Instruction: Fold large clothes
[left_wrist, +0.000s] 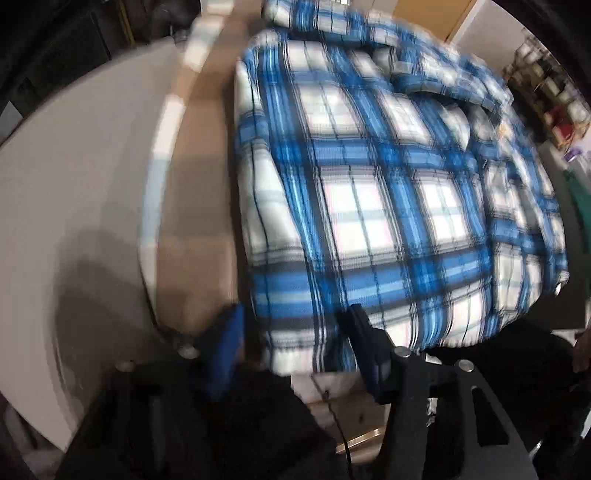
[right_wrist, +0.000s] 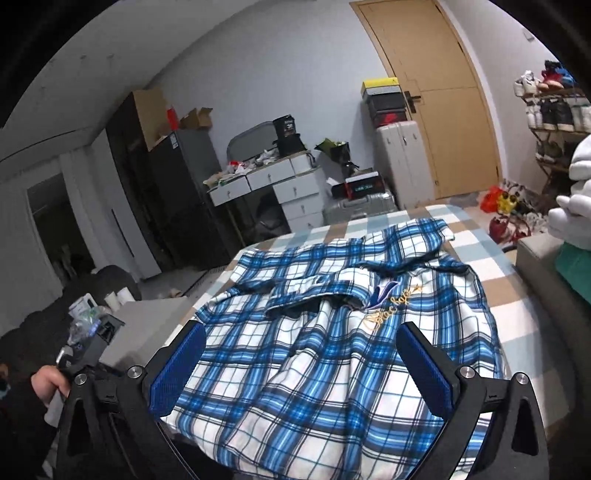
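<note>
Left hand-held gripper (left_wrist: 295, 332) brackets the plaid shirt (left_wrist: 369, 184) hem, unpressed; right one (right_wrist: 301, 354) gapes empty.

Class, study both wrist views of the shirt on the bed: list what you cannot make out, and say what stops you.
- Left wrist view: motion blur smears the shirt; whether the left tool pinches its hem is unclear.
- Right wrist view: the shirt's near hem is hidden behind the right tool.
- Right wrist view: gold lettering too small to read.
- Right wrist view: the person's hand is partly hidden by the tool's frame.
</note>
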